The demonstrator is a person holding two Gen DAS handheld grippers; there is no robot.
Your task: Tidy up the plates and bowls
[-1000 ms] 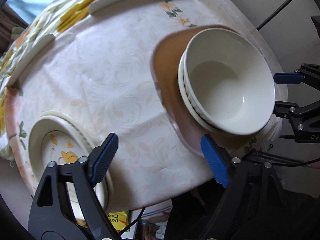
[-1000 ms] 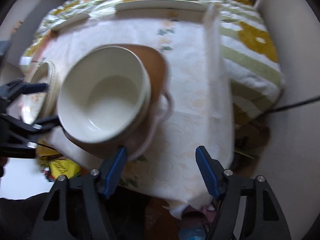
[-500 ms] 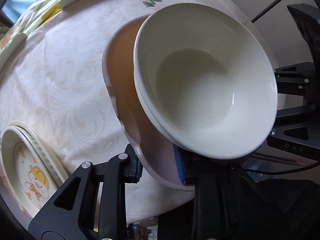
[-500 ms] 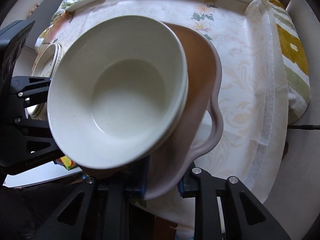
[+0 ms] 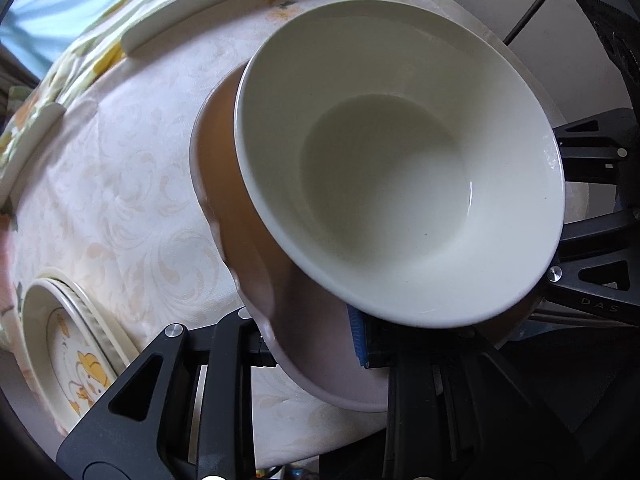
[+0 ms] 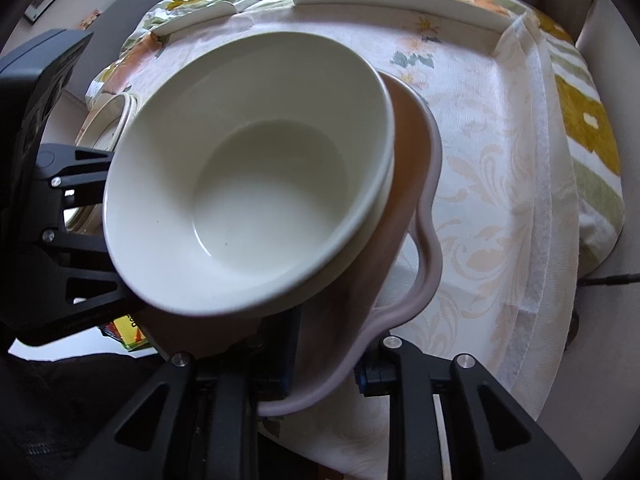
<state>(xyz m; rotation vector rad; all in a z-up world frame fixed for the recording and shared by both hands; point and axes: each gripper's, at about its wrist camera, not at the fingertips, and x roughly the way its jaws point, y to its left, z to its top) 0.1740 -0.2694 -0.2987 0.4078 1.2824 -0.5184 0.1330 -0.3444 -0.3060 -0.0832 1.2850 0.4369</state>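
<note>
with the left gripper (image 5: 310, 346) and right gripper (image 6: 326, 364) each clamped on a rim of the pink tray (image 5: 256, 240) above the table (image 5: 120, 184), any uneven tilt could slide the 2 stacked white bowls (image 5: 392, 176) off.

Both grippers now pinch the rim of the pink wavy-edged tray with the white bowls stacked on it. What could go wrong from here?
1. The stacked white ceramic bowls sit loose on the pink wavy-edged tray; any tilt could slide them off.
2. The left gripper and right gripper each clamp only the thin rim, so the loaded tray might slip or pivot.
3. The cartoon-print plates sit close by on the patterned tablecloth; the tray could clip them.
</note>
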